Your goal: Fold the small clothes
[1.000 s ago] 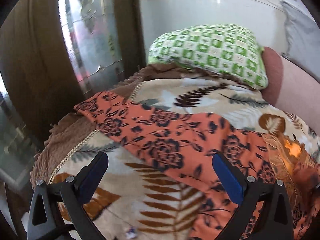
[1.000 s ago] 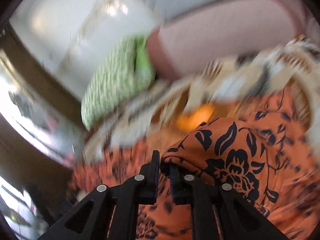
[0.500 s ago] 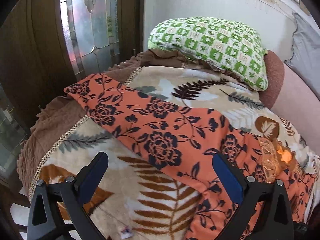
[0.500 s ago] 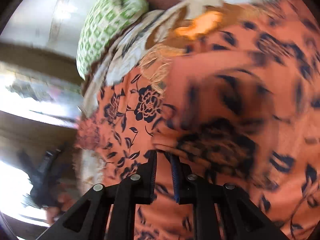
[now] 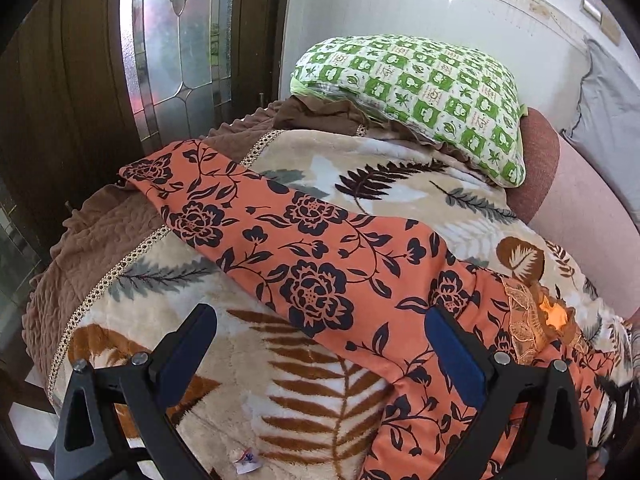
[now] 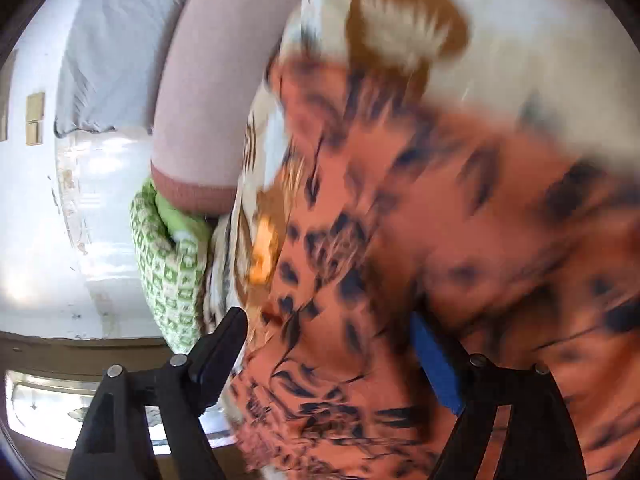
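Now the garment (image 5: 320, 264), orange with dark flowers, lies as a long band across the leaf-print blanket (image 5: 280, 392) in the left wrist view, running from the upper left of the frame down to the lower right corner. Its far end reaches the brown quilted edge (image 5: 100, 248) at the left. Near the right edge of the frame a patch of gold embroidery (image 5: 524, 328) shows on the cloth.

The left gripper (image 5: 320, 356) sits at the bottom of the frame with its jaws spread wide and nothing between them; the blue pads (image 5: 456, 360) stand over the blanket and the garment's near edge, and whether they touch the cloth cannot be told.

A green checked pillow (image 5: 420, 96) rests at the upper centre, against a pink bolster (image 5: 576, 208) at the right. A glass door panel (image 5: 180, 48) fills the upper left, and a white wall (image 5: 400, 12) runs behind the pillow.

In the right wrist view the picture is heavily blurred. The right gripper (image 6: 328, 356) is at the bottom, its jaws wide apart and gripping nothing that can be made out. The garment (image 6: 460, 280) fills the centre and right of the frame, close to the lens and between the fingers. The pillow (image 6: 168, 272) appears at the left, the bolster (image 6: 200, 100) above it, and the blanket (image 6: 500, 32) at the top right.
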Tool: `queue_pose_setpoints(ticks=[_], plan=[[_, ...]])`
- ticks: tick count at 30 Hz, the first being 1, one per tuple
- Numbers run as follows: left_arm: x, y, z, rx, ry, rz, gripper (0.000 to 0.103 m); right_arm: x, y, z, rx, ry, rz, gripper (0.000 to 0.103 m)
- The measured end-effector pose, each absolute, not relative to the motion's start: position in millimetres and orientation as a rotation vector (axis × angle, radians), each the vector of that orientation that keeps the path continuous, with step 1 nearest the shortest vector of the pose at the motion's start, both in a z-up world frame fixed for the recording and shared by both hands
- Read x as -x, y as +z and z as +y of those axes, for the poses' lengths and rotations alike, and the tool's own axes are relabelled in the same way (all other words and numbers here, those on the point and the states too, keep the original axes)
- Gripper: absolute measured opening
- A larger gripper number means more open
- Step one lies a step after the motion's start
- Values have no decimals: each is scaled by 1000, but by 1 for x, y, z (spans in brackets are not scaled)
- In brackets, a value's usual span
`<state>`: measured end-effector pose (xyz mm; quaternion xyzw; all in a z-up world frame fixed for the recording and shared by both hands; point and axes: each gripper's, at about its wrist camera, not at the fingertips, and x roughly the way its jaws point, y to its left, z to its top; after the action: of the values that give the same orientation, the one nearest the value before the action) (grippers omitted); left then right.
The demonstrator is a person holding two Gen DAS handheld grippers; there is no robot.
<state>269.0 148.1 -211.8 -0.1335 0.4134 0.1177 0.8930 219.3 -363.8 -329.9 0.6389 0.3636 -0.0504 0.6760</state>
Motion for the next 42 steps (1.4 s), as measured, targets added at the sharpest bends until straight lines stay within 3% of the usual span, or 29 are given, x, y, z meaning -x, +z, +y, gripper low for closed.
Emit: queue_pose_setpoints(ticks=[4,8,11,14,16,18,22,23,24,36,42], plan=[[-269,-210,157,285,270,849,103,-265,-281,-301,-1385,181,792,85],[-268,-211,172,318,312,846,103,-286,-175,-242,-1144,526,656,85],[-268,-212,179,357,312,849,103,-281,-154,-238,-1026,502,660,85],[-268,-214,178,365,298,857,103,-272,-188,-268,-942,280,772,83],[-269,-215,172,346,289,862,103,-266,-220,-292,-957,163,828,75],[-271,-216,166,304,294,867,103,-267,-254,-315,-966,59,864,58],[-275,-221,172,284,342,889,103,-262,-308,-349,-1006,-72,929,53],[-277,-224,177,295,357,899,103,-259,-320,-352,-951,-111,986,40],[-278,-227,185,312,376,911,103,-260,-326,-352,-915,-116,1009,34],[-259,-243,287,661,433,864,103,-188,-286,-303,-514,151,884,34],[-246,-265,335,950,316,816,103,-192,-308,-278,-590,284,928,34]])
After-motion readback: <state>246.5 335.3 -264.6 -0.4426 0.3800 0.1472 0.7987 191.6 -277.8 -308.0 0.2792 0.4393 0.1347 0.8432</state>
